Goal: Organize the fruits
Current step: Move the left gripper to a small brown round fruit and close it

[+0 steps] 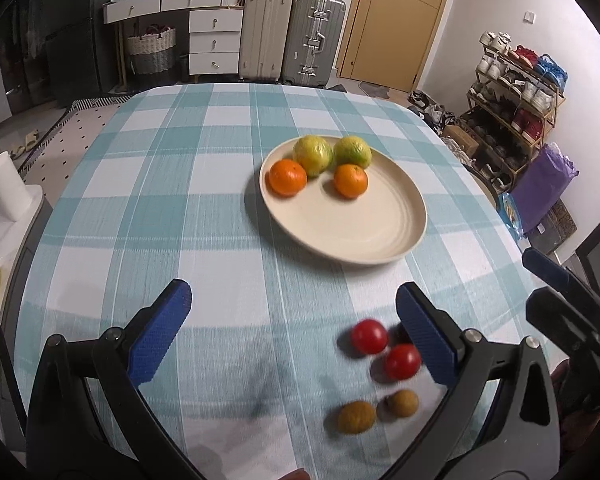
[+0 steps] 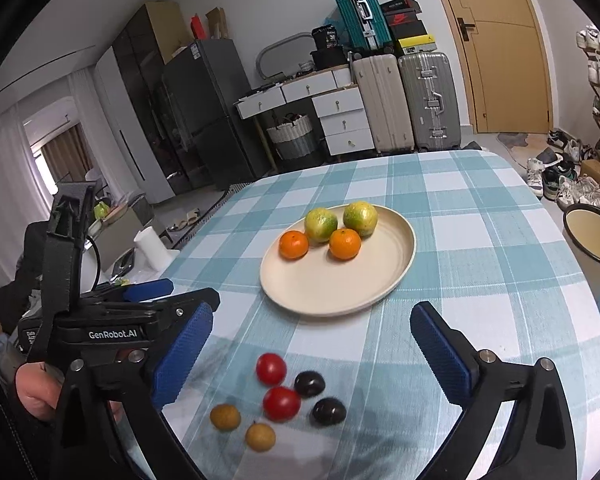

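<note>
A cream plate on the checked table holds two oranges and two green-yellow citrus fruits. Near the front edge lie two red tomatoes, two brown longans and two dark plums. My left gripper is open and empty, its right finger beside the tomatoes. My right gripper is open and empty above the small fruits. The left gripper's body shows in the right wrist view.
The table has a teal and white checked cloth. A cream bucket stands off its right edge. Suitcases, drawers, a shoe rack and a door stand beyond the table.
</note>
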`<state>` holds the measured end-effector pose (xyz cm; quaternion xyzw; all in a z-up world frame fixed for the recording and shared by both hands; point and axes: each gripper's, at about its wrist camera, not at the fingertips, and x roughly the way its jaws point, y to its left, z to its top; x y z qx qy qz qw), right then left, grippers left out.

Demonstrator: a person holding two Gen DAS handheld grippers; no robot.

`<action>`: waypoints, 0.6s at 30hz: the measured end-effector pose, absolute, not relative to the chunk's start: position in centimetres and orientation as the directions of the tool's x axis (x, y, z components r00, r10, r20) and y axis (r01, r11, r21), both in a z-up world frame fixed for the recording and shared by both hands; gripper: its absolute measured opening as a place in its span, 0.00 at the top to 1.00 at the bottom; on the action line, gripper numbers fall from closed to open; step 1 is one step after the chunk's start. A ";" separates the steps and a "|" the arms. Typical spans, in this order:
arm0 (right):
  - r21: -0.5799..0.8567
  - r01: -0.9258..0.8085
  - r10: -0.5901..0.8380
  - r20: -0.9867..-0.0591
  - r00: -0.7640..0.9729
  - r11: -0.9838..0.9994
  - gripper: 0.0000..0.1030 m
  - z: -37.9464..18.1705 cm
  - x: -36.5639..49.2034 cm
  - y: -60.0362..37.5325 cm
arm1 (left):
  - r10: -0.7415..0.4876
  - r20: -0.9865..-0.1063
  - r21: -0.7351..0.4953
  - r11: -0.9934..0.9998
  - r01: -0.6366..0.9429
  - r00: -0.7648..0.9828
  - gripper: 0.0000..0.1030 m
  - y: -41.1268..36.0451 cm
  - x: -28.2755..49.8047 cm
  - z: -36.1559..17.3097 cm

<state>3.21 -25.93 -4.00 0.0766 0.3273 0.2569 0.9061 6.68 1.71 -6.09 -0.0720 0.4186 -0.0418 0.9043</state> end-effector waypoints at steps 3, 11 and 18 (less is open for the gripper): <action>0.315 -0.422 0.525 -0.551 0.648 0.850 0.01 -4.1 2.3 -26.0 | -0.136 -0.751 -0.165 0.986 0.016 0.646 0.01 1.6 5.7 -6.3; 0.280 -0.427 0.507 -0.562 0.653 0.860 0.00 -4.9 -0.4 -26.1 | -0.147 -0.759 -0.157 0.987 0.041 0.634 0.01 0.9 3.3 -7.3; 0.277 -0.408 0.490 -0.583 0.648 0.870 0.00 -6.0 -1.9 -26.4 | -0.176 -0.777 -0.168 0.983 0.070 0.604 0.01 0.3 1.6 -8.9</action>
